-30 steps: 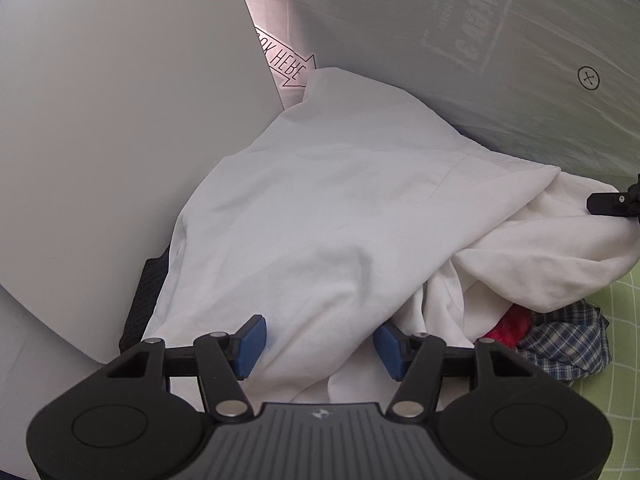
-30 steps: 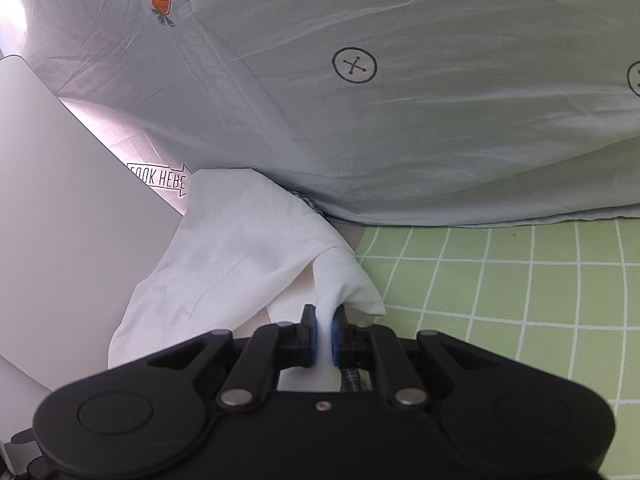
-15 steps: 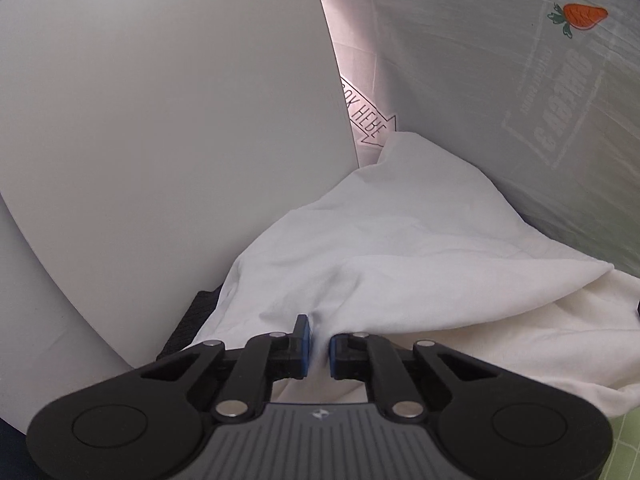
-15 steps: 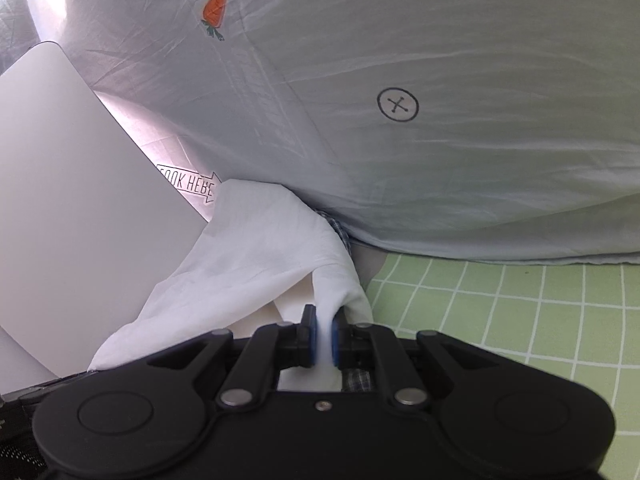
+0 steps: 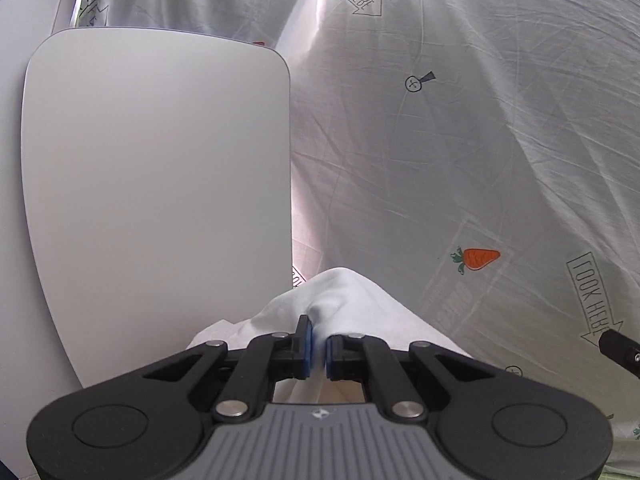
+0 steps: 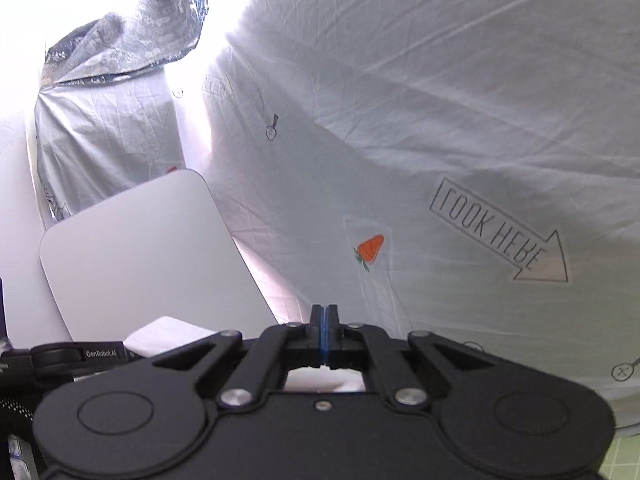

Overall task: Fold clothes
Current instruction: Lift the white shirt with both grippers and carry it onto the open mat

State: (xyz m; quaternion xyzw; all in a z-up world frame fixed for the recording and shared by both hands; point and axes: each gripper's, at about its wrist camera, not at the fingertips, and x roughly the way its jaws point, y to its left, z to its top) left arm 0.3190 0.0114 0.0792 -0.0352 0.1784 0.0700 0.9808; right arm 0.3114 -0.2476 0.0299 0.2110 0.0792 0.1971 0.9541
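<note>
White cloth, a garment (image 5: 344, 300), bunches up between the blue pads of our left gripper (image 5: 317, 346), whose jaws are clamped on a fold of it; the fabric rises in a soft peak just ahead of the fingertips and drapes down past both sides of the tool. Our right gripper (image 6: 325, 334) has its pads pressed together, and white fabric (image 6: 320, 380) shows through the opening behind them, so it too grips the garment, though the pinched edge itself is hidden. In the right wrist view another patch of the white cloth (image 6: 168, 334) shows low at left, beside the body of the left tool. Behind the garment hangs a pale grey sheet (image 5: 460, 140) printed with orange carrots (image 5: 476, 258) and "LOOK HERE" arrows (image 6: 500, 234). A smooth white board with rounded corners (image 5: 156, 200) stands upright to the left, its edge against the sheet.
</note>
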